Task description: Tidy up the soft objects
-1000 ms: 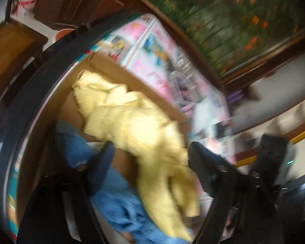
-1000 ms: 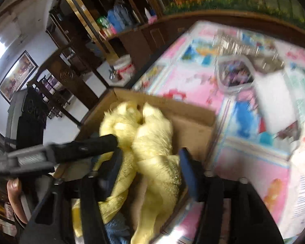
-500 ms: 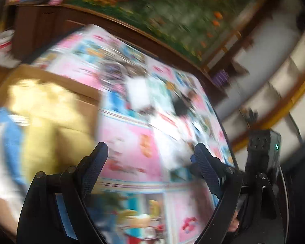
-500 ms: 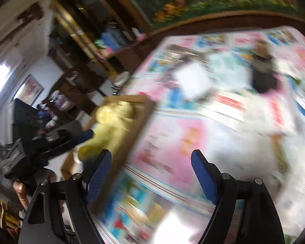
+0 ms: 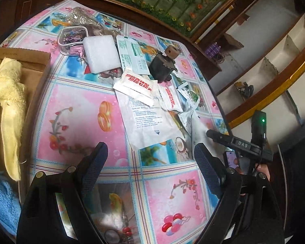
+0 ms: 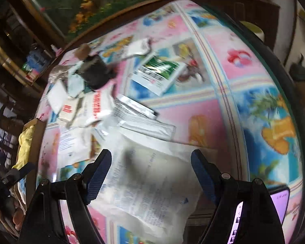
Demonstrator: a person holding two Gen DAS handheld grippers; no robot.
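Observation:
A yellow towel and a blue towel lie in the cardboard box at the left edge of the left wrist view. My left gripper is open and empty above the pink patterned tablecloth, to the right of the box. My right gripper is open over a white printed plastic bag, with nothing between its fingers. In the left wrist view the right gripper shows at the right table edge. The yellow towel appears far left in the right wrist view.
Several flat packets, a white foam pad, a clear pouch and a dark lumpy object clutter the far table. A green-and-white packet lies ahead of the right gripper. A lit phone screen sits at lower right.
Both grippers have swung away from the box and the yellow towel to the right, over the tablecloth and packets. The yellow towel stays in the box.

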